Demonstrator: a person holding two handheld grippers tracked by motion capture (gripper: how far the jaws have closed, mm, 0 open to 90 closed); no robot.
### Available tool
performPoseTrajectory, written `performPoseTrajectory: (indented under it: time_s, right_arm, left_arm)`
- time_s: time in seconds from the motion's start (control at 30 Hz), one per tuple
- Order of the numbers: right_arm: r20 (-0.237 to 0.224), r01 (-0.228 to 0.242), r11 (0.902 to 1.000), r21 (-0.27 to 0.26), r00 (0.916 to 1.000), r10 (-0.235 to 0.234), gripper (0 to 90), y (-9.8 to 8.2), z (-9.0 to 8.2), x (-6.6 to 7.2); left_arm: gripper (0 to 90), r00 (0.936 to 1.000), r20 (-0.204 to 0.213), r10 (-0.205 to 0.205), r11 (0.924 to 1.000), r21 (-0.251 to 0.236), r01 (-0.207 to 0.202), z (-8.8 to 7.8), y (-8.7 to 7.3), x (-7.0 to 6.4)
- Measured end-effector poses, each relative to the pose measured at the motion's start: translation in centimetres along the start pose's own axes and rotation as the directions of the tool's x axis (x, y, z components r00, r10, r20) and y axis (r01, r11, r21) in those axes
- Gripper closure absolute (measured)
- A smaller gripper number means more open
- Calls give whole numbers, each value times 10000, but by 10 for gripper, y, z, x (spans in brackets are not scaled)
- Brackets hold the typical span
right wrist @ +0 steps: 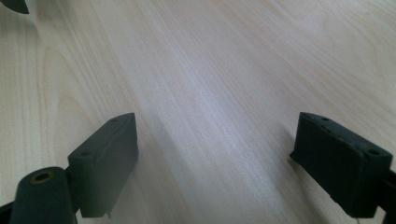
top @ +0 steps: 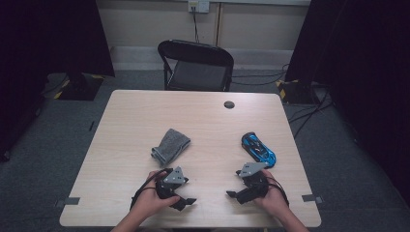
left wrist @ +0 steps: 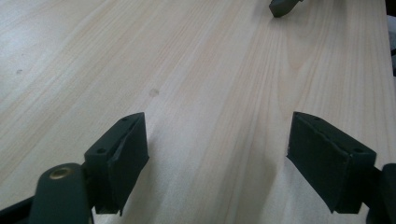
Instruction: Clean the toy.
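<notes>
Hands low at the near edge of the table (top: 145,111) now, each one carrying a set of tongs, tips turned toward each other across bare wood. Left tongs (top: 186,201) sit released, jaws standing wide apart with nothing but woodgrain between them in the left gripper view (left wrist: 217,154). Right tongs (top: 233,193) likewise released, jaws spread and holding nothing in the right gripper view (right wrist: 215,158). Nearest to the left tongs is the grey folded cloth (top: 170,145), lying flat on the table just beyond them, a little toward the far side, apart from the jaws. Nearest to the right tongs is the blue toy car (top: 258,148), resting on the table just beyond and slightly outward of that hand, close by the grey plate on top of the gripper but clear of the jaws. Cloth and car lie well apart. A black folding chair (top: 196,65) stands past the far edge.
</notes>
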State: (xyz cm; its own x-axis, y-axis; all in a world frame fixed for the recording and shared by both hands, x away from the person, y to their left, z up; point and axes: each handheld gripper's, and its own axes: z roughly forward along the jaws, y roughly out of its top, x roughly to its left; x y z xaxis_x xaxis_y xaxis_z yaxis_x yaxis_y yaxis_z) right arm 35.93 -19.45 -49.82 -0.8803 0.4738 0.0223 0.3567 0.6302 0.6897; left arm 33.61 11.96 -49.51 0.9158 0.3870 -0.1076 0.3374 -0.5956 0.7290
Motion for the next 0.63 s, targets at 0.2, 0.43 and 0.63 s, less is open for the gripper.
performPoseTrajectory:
  time_s: [0.2,0.43,0.63]
  right_arm:
    - [-75,77,9990,-438,9999,-81,131,-6,0,-1]
    - [-67,59,9988,-494,10000,-62,128,-6,0,-1]
    - [-63,55,9988,-485,10000,-58,128,-6,0,-1]
  left_arm:
    - [179,9997,-152,182,9998,25,-182,3,-3,0]
    - [143,9965,-290,784,9968,146,-780,5,-4,-3]
    - [121,9962,-200,851,9963,87,-850,6,-5,-3]
